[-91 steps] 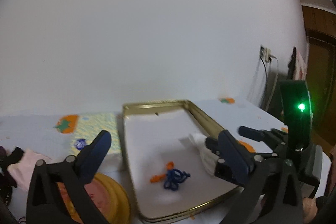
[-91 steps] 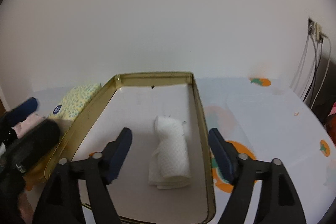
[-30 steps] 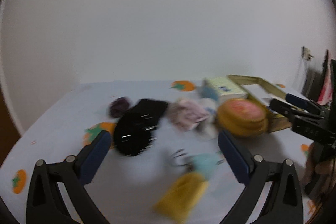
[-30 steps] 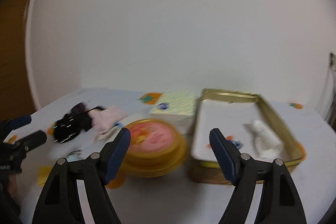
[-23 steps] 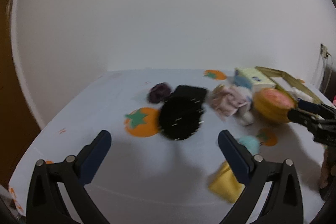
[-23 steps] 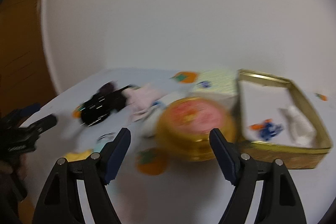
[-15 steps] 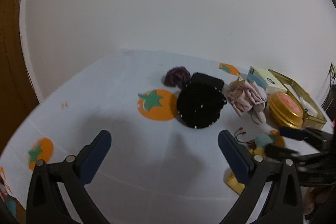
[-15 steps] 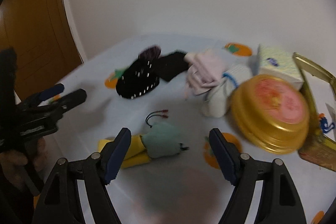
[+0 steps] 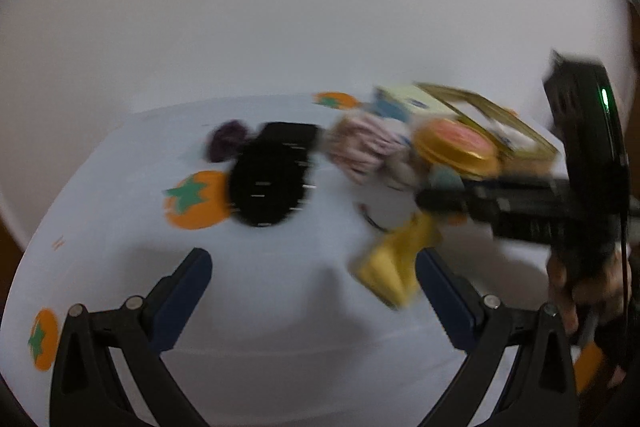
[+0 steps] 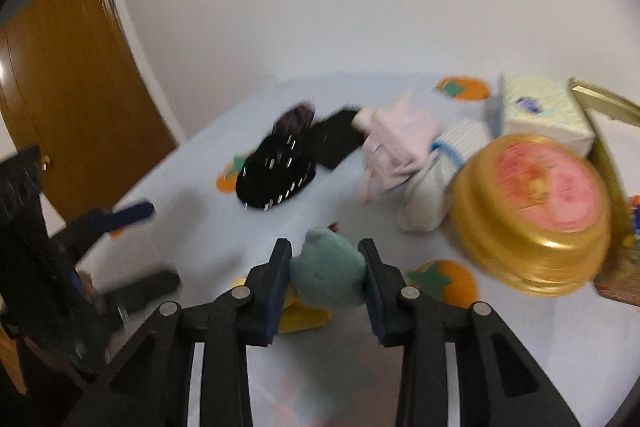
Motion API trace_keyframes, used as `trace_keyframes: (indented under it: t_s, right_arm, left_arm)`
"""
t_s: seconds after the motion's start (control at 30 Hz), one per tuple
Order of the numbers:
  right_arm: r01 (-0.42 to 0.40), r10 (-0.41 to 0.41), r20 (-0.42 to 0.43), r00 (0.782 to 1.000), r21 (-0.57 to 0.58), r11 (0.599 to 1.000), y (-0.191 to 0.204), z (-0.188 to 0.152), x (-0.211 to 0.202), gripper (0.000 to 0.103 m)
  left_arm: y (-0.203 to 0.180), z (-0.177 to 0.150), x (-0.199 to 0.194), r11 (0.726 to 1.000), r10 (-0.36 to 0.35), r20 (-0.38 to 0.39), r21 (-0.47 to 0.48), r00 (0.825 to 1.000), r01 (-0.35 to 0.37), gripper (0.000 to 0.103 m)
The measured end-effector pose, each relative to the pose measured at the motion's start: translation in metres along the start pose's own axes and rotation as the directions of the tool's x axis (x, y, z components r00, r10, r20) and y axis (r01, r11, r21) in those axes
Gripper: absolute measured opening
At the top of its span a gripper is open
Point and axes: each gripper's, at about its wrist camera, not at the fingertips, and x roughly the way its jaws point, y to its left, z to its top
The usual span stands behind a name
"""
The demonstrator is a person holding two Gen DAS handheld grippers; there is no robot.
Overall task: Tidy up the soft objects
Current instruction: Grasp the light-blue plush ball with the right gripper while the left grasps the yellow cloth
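A soft toy with a teal head [image 10: 328, 275] and yellow body [image 9: 400, 259] lies on the white tablecloth. My right gripper [image 10: 325, 267] is closing on the teal head, and both pads touch its sides. In the left wrist view the right gripper [image 9: 434, 197] reaches in from the right over the toy. My left gripper [image 9: 314, 291] hangs open above bare cloth, left of the toy, with nothing between its fingers. Further back lie a black studded cloth [image 10: 280, 171], a purple scrunchie [image 10: 296, 119], a pink cloth [image 10: 400, 143] and a white striped sock [image 10: 436, 183].
A round gold tin with a pink lid [image 10: 536, 203] stands right of the toy. Behind it are a tissue pack [image 10: 540, 115] and a gold tray [image 9: 492, 115]. A brown door [image 10: 68, 87] is beyond the table's left edge. A hand [image 9: 580, 287] holds the right gripper.
The right gripper has swung left from the tray, come down over the teal and yellow toy, and its jaws have closed from wide apart onto it. The left view has panned and blurred.
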Motion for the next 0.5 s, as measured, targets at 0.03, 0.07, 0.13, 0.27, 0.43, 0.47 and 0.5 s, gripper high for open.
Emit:
trace_keyframes:
  t_s: [0.03,0.07,0.13,0.27,0.43,0.47,0.5]
  right_arm:
    - [0.008,-0.008,0.023,1.0,-0.002,1.0,-0.002,0.0,-0.006,0.037]
    - [0.007,-0.007,0.03,1.0,-0.003,1.0,-0.003,0.002,-0.006,0.037]
    - [-0.014,0.014,0.015,1.0,0.005,1.0,-0.008,0.002,-0.005,0.037]
    - [-0.075,0.075,-0.005,0.997,0.065,0.995,-0.022,0.001,-0.005,0.037]
    - [-0.092,0.095,-0.027,0.995,0.089,0.992,-0.027,0.0,-0.004,0.037]
    - [-0.092,0.095,-0.029,0.995,0.09,0.992,-0.028,0.0,-0.003,0.037]
    - [-0.091,0.094,-0.029,0.995,0.092,0.992,-0.029,0.0,-0.004,0.037]
  left_arm:
    - [-0.007,0.001,0.003,1.0,-0.015,-0.012,0.025,1.0,0.015,0.103]
    - [-0.014,0.002,0.007,0.999,-0.021,-0.024,0.049,0.999,0.022,0.103]
    - [-0.029,0.005,0.015,0.995,-0.021,-0.041,0.095,0.999,0.025,0.103]
    - [-0.057,0.012,0.03,0.98,-0.063,-0.08,0.182,0.995,0.077,0.103]
    - [-0.086,0.023,0.054,0.936,-0.028,-0.122,0.345,0.992,0.069,0.085]
    - [-0.088,0.024,0.061,0.934,-0.023,-0.148,0.35,0.989,0.074,0.076]
    - [-0.087,0.024,0.066,0.935,-0.018,-0.172,0.345,0.985,0.078,0.067]
